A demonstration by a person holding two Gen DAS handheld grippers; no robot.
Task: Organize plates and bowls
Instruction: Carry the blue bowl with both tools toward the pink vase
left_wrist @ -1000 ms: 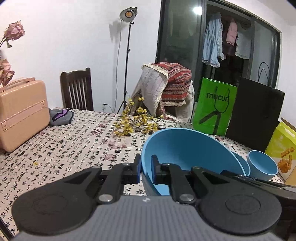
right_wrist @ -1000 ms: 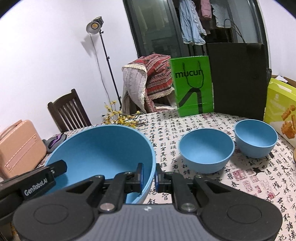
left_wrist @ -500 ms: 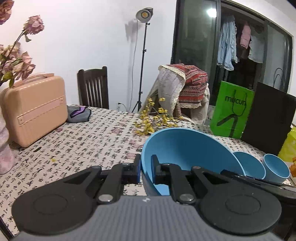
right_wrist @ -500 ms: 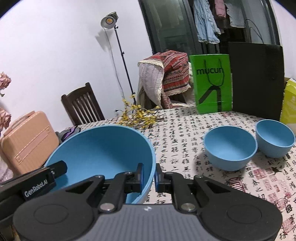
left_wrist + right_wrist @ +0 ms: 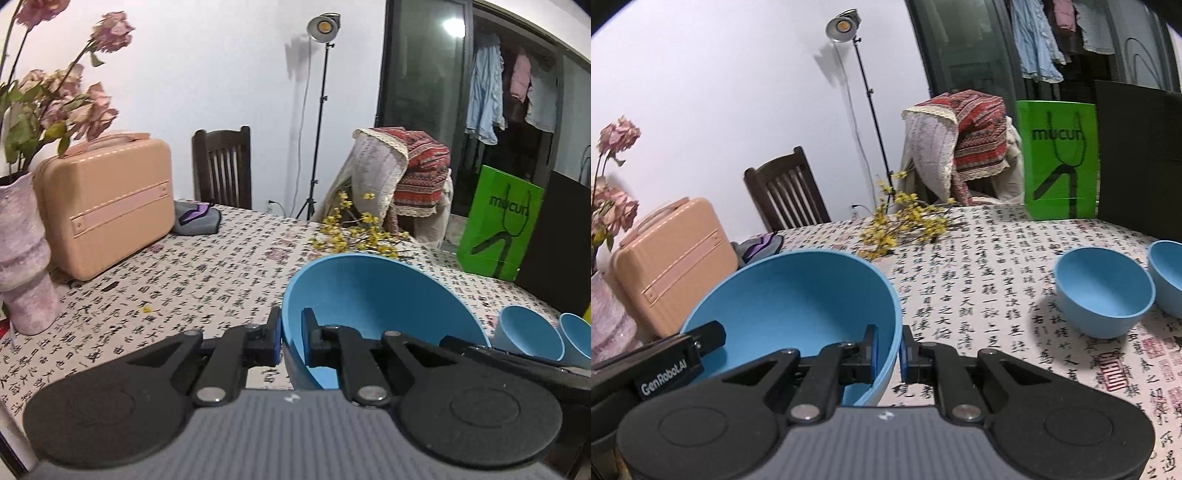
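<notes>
both hand-held grippers are on the big blue bowl (image 5: 373, 295) together. the left hand-held gripper (image 5: 291, 341) is clamped tight on the rim at its own side, one pad outside the wall and one inside. the right hand-held gripper (image 5: 888, 349) pinches the opposite rim the same way, jaws closed down to the thickness of the wall. in the right wrist view the left tool's black finger pokes in over the far rim, so this reads as a two-handed carry.

the bowl hangs just ahead of both sets of fingers, tipped a little, and seems lifted off the patterned desk (image 5: 990, 280), though its base is hidden. two small blue bowls (image 5: 1104, 291) sit side by side on the desk, off to the right of the right hand-held gripper and well apart from the load.

my read is that this is the transport step, with the big bowl on its way to a spot where the others can nest inside. to do it well, both hands should travel as one, because any drift between them twists the thin rim out of a pinch. keep the rim level so neither grip slides. steer clear of the yellow flower sprig (image 5: 905, 225) ahead and the peach case (image 5: 107, 199) beyond the left hand-held gripper, and set the base flat before either jaw lets go.
</notes>
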